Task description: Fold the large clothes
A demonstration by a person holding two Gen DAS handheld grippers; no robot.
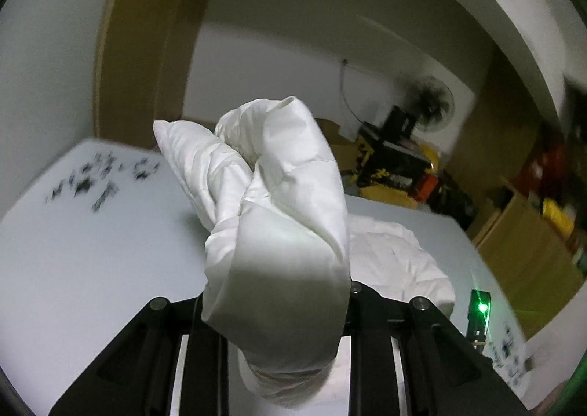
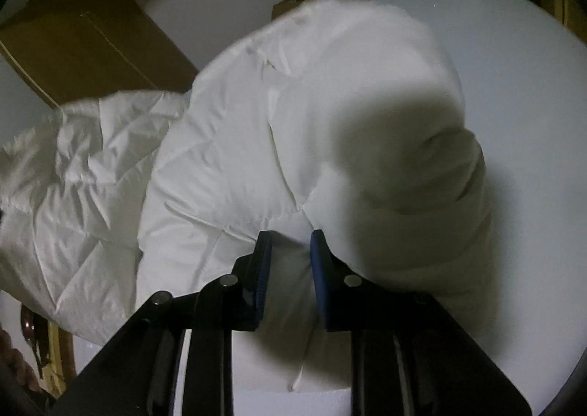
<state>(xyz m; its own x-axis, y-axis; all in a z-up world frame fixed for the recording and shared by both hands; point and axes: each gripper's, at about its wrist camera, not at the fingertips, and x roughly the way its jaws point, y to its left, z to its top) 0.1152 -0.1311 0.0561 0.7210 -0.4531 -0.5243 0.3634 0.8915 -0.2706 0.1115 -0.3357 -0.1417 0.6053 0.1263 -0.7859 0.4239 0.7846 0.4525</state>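
Note:
A white quilted puffer jacket point(image 2: 227, 144) lies bunched over the white table point(image 2: 513, 86). In the left wrist view a thick fold of the jacket point(image 1: 279, 218) stands up between the jaws and hides the fingertips; my left gripper point(image 1: 275, 306) is shut on it and holds it above the table point(image 1: 91, 251). More of the jacket rests on the table to the right point(image 1: 392, 258). In the right wrist view my right gripper point(image 2: 291, 243) is shut on a fold of the jacket, the blue pads point(image 2: 264, 262) pressing the padding from both sides.
Cardboard boxes point(image 1: 521, 254) and yellow and black equipment point(image 1: 392, 163) stand past the table's far right edge. A fan point(image 1: 434, 102) stands at the wall. Black printed marks point(image 1: 99, 177) lie on the table's far left. A brown cardboard panel point(image 2: 84, 45) stands behind the jacket.

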